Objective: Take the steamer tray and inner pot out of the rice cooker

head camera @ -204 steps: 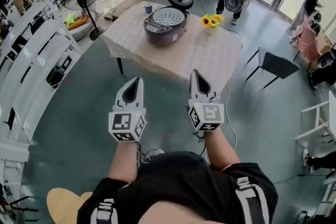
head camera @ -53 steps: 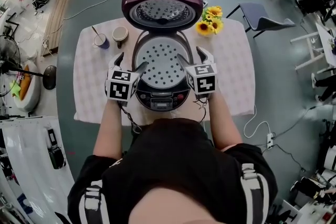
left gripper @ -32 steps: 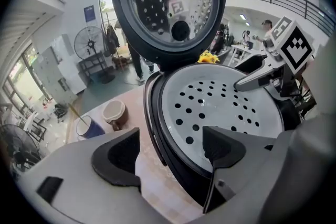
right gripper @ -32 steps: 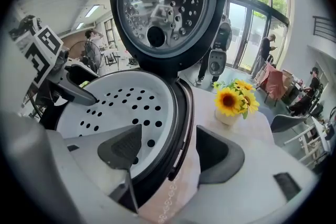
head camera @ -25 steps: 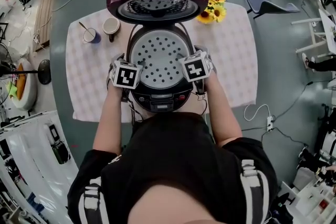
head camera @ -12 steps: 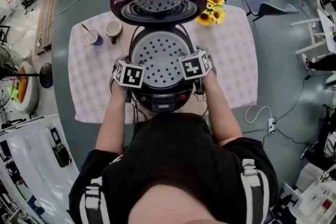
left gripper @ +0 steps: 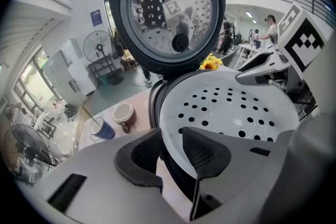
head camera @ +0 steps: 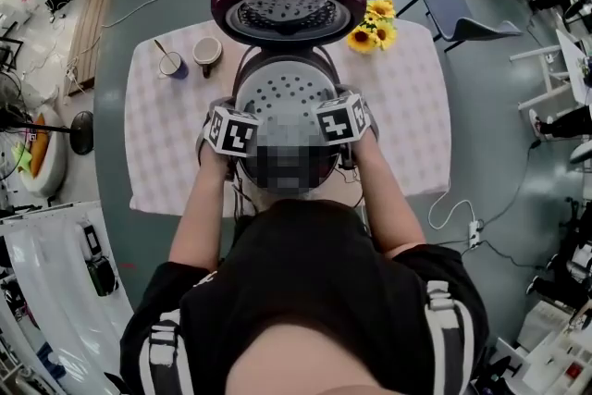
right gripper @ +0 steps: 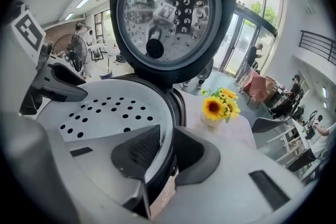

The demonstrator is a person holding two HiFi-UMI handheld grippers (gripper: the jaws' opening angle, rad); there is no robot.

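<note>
We clamp the left gripper (left gripper: 170, 150) and right gripper (right gripper: 166, 148) on opposite edges of the steamer tray (head camera: 282, 91), their jaws just closed to a narrow gap on its thin rim. The tray sits atop the open rice cooker (head camera: 289, 14), squarely between both grippers and equally near each. We judge a level, straight-up lift comes next.
</note>
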